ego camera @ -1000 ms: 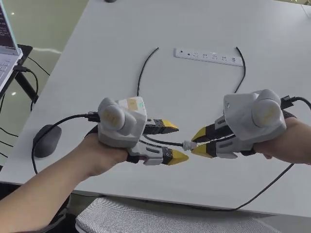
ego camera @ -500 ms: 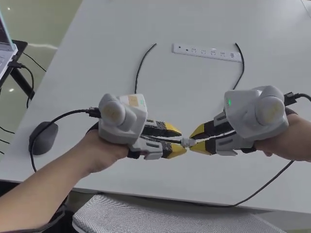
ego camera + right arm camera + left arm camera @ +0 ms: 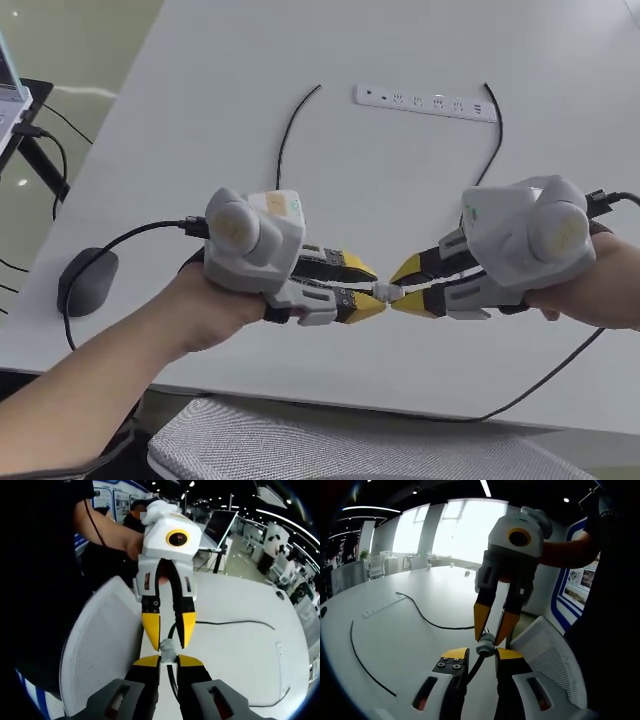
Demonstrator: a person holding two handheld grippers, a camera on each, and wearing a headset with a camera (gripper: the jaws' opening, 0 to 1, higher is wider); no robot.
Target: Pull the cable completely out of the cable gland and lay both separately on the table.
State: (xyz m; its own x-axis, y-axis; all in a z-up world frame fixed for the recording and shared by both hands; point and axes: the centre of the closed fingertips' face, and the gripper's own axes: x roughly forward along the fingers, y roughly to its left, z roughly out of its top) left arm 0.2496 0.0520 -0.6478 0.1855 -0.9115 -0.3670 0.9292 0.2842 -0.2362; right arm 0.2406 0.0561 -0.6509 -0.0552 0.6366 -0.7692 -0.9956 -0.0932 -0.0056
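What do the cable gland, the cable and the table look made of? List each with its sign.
Cable gland: likely plastic; pale grey, dull moulded look.
Cable: matt black jacket, rubber or PVC; thin, curves loosely.
Table: smooth white top, laminate perhaps; faint sheen.

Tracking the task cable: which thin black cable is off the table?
The cable in the cable gland, between left gripper and right gripper; others lie by the power strip.

The small grey cable gland (image 3: 386,292) sits at the right gripper's (image 3: 168,661) tips. Its thin black cable (image 3: 475,667) trails between the left gripper's (image 3: 482,655) jaws.
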